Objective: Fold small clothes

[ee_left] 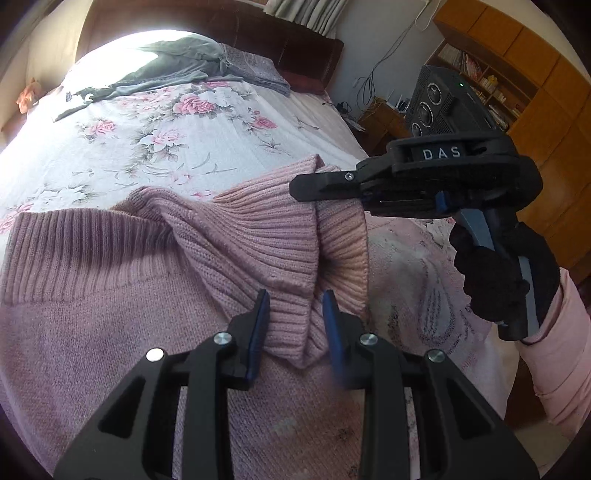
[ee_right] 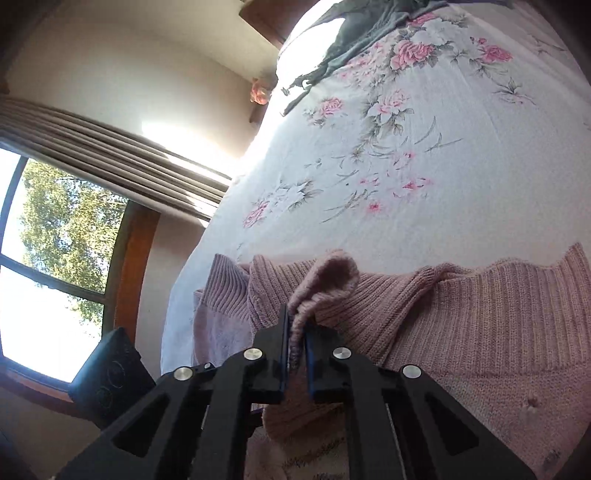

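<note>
A pink knit sweater [ee_left: 110,314] lies on the bed, ribbed hem toward the pillows. In the left wrist view my left gripper [ee_left: 295,325] is shut on a bunched fold of the ribbed hem, which fills the gap between the blue pads. My right gripper [ee_left: 300,188] comes in from the right, held by a black-gloved hand [ee_left: 495,280], and pinches the hem's upper edge. In the right wrist view the right gripper [ee_right: 295,325] is shut on a raised loop of the sweater [ee_right: 480,314], which stands above the fingertips.
The floral bed sheet [ee_left: 166,129] stretches beyond the sweater, with a grey garment [ee_left: 177,70] near the dark headboard [ee_left: 258,33]. Wooden cabinets [ee_left: 535,92] stand to the right of the bed. A window [ee_right: 55,240] is at its left edge.
</note>
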Demonstrator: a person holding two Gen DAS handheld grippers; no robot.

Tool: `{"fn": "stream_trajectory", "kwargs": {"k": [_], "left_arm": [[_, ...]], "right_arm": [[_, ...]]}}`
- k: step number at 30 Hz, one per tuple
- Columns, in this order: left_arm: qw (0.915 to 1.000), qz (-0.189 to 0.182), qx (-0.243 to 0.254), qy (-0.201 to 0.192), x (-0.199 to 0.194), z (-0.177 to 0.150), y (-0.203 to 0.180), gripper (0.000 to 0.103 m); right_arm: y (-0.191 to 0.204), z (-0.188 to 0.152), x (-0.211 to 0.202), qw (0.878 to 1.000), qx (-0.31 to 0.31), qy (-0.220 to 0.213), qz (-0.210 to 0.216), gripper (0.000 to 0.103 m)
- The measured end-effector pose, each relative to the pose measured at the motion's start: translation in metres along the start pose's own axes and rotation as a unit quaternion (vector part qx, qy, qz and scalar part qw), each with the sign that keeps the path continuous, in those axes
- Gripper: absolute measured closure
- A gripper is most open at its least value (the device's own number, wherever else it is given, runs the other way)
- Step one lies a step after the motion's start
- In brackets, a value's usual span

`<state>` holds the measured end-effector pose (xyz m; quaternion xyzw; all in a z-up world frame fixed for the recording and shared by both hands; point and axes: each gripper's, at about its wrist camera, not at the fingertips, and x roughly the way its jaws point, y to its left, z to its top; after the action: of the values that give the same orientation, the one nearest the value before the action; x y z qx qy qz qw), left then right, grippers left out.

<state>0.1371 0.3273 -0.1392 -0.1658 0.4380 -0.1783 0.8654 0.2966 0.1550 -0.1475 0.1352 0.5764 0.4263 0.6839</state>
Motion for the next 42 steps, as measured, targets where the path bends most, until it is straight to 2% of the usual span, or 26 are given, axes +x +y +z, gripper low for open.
{"fn": "stream_trajectory", "kwargs": {"k": [4, 7, 9, 11, 15, 18, 19, 22, 24, 26, 28, 32, 37, 39, 40, 41, 42], "left_arm": [[0.9966, -0.009, -0.052, -0.064, -0.046, 0.013, 0.018, 0.072], [0.9955, 0.006, -0.064, -0.070, -0.046, 0.033, 0.022, 0.072], [0.9972, 0.002, -0.057, -0.050, -0.028, 0.042, 0.015, 0.071], [0.9984, -0.002, -0.056, -0.006, 0.002, 0.047, 0.009, 0.070], [0.9972, 0.035, -0.030, 0.059, 0.051, 0.036, 0.008, 0.071], [0.9982, 0.042, -0.016, 0.040, 0.053, 0.026, 0.008, 0.071], [0.9983, 0.036, -0.021, 0.039, 0.051, 0.025, 0.010, 0.071], [0.9985, 0.022, -0.036, 0.034, 0.047, 0.022, 0.012, 0.071], [0.9988, 0.023, -0.031, 0.029, 0.046, 0.019, 0.010, 0.071], [0.9988, 0.022, -0.037, 0.024, 0.045, 0.017, 0.010, 0.071], [0.9987, 0.020, -0.043, 0.021, 0.045, 0.017, 0.011, 0.071], [0.9987, 0.025, -0.041, 0.020, 0.046, 0.017, 0.009, 0.071], [0.9984, 0.028, -0.044, 0.024, 0.046, 0.019, 0.008, 0.071], [0.9982, 0.029, -0.046, 0.024, 0.047, 0.019, 0.008, 0.071], [0.9981, 0.030, -0.048, 0.024, 0.047, 0.019, 0.008, 0.071], [0.9980, 0.031, -0.050, 0.024, 0.047, 0.020, 0.008, 0.071], [0.9979, 0.032, -0.050, 0.026, 0.047, 0.020, 0.008, 0.071]], "right_arm": [[0.026, -0.039, 0.005, 0.997, -0.068, 0.020, -0.025, 0.096], [0.040, -0.071, 0.019, 0.989, -0.128, 0.031, -0.073, 0.100], [0.039, -0.084, 0.025, 0.987, -0.133, 0.024, -0.085, 0.099], [0.028, -0.084, 0.024, 0.992, -0.103, 0.018, -0.063, 0.100], [0.010, -0.084, 0.016, 0.997, -0.065, 0.018, -0.028, 0.101], [0.000, -0.092, -0.011, 0.999, -0.034, 0.011, -0.020, 0.095], [-0.004, -0.096, -0.028, 0.999, -0.022, -0.003, -0.023, 0.090], [-0.019, -0.112, -0.090, 0.995, 0.012, -0.064, -0.082, 0.059], [-0.033, -0.127, -0.130, 0.987, 0.038, -0.098, -0.122, 0.055], [-0.057, -0.140, -0.156, 0.978, 0.087, -0.104, -0.159, 0.042], [-0.085, -0.144, -0.161, 0.974, 0.123, -0.091, -0.167, 0.041], [-0.118, -0.156, -0.152, 0.977, 0.172, -0.082, -0.097, 0.041], [-0.117, -0.145, -0.131, 0.981, 0.159, -0.086, -0.070, 0.041], [-0.114, -0.136, -0.118, 0.983, 0.156, -0.080, -0.055, 0.044], [-0.113, -0.133, -0.113, 0.983, 0.158, -0.077, -0.051, 0.052], [-0.111, -0.133, -0.110, 0.984, 0.157, -0.073, -0.045, 0.069], [-0.110, -0.135, -0.109, 0.984, 0.163, -0.067, -0.032, 0.079]]}}
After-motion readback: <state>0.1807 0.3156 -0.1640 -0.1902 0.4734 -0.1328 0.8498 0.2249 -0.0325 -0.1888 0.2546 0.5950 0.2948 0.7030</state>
